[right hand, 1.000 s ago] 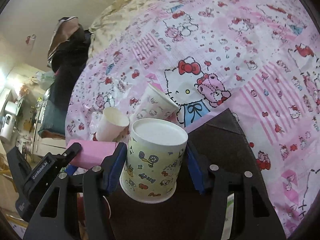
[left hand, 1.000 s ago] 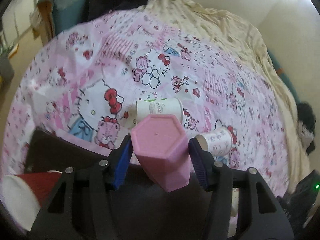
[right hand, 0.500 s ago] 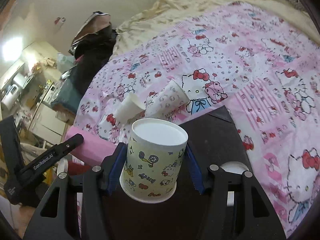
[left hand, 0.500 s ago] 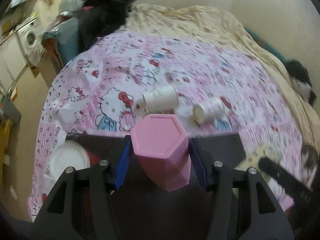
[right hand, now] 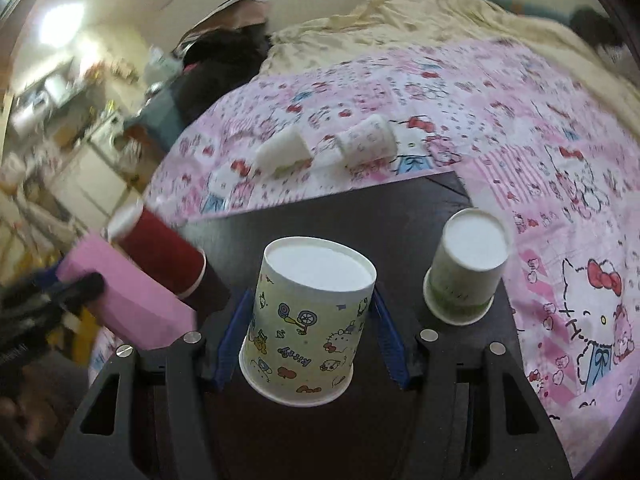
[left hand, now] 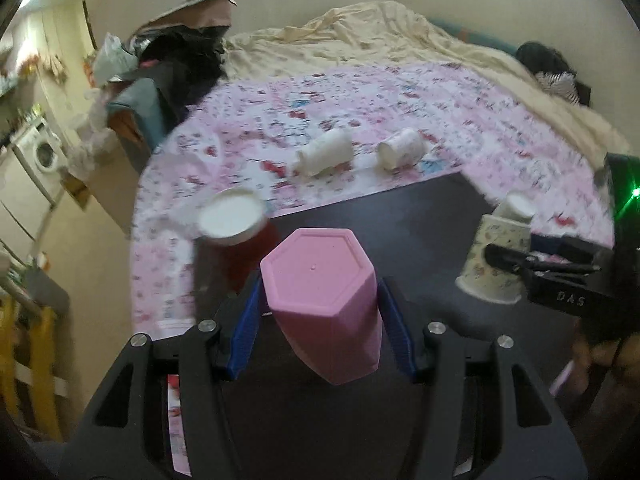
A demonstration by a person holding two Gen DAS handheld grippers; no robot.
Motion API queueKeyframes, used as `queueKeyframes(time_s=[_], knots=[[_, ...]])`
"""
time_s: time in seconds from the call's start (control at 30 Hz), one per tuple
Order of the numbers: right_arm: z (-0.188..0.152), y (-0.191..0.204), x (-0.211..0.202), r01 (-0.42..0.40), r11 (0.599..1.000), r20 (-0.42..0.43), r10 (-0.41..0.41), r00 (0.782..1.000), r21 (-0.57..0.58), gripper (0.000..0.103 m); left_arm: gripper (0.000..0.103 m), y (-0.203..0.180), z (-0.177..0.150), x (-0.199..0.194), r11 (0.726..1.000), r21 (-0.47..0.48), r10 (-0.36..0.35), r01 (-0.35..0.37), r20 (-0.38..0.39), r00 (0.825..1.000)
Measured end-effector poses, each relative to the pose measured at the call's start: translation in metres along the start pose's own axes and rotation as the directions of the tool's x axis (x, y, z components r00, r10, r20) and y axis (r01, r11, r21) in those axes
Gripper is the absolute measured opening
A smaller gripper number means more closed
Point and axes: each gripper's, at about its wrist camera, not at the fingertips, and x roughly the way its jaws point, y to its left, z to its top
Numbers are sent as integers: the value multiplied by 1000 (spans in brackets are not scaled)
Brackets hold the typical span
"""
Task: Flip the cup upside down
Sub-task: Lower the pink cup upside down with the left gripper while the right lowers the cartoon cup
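Note:
My left gripper (left hand: 320,320) is shut on a pink hexagonal cup (left hand: 324,300), held upside down over the dark mat (left hand: 400,220). My right gripper (right hand: 308,328) is shut on a cartoon-print paper cup (right hand: 308,316), also upside down above the mat (right hand: 360,208). The paper cup shows in the left wrist view (left hand: 496,260) at the right, and the pink cup in the right wrist view (right hand: 120,292) at the left.
A red cup (left hand: 240,240) (right hand: 160,252) and a green-print cup (right hand: 468,268) stand upside down on the mat. Two white cups (left hand: 324,152) (left hand: 400,148) lie on their sides on the pink Hello Kitty sheet (right hand: 520,120). Clutter and a washing machine (left hand: 40,156) are at the left.
Both grippers have pulled back and tilted down over the mat, each keeping hold of its cup. The red and green-print cups have come into view.

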Motion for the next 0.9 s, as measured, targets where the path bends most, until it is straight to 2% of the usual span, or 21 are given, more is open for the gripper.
queueKeyframes(time_s=[0.13,0.2,0.27,0.4,0.47,0.53,0.6,0.73,0.8,0.83,0.9], knots=[[-15,17,12,72,993,12,-71,997,-98,62,53,25,-13,6,998,-28,47,-47,-19,999],[-21,25,19,141,976,38,-137,990,-167,62,53,34,-18,11,997,-42,59,-60,-31,998],[-29,24,26,265,941,49,-261,964,-211,62,53,37,-21,14,996,-51,73,-74,-24,997],[-44,-1,21,336,935,34,-334,942,-115,62,53,38,-31,26,996,-45,80,-81,-32,996],[-49,-4,20,418,897,69,-412,908,-141,62,53,38,-33,34,993,-44,110,-111,-38,993],[-49,-7,21,458,875,92,-448,889,-160,62,53,40,-33,37,993,-59,99,-102,-52,994],[-51,-14,20,449,882,89,-441,893,-143,63,53,42,-34,35,993,-67,101,-102,-24,995],[-52,-15,17,452,880,83,-445,892,-144,64,53,45,-38,39,994,-100,47,-52,-49,998],[-54,-16,18,420,899,41,-418,908,-128,63,53,43,-41,41,994,-94,44,-50,-68,997],[-56,-17,20,384,917,14,-385,923,-111,61,53,43,-42,42,994,-103,33,-41,-77,996],[-57,-10,24,360,924,15,-361,933,-127,62,53,44,-41,43,992,-123,19,-30,-85,996]])
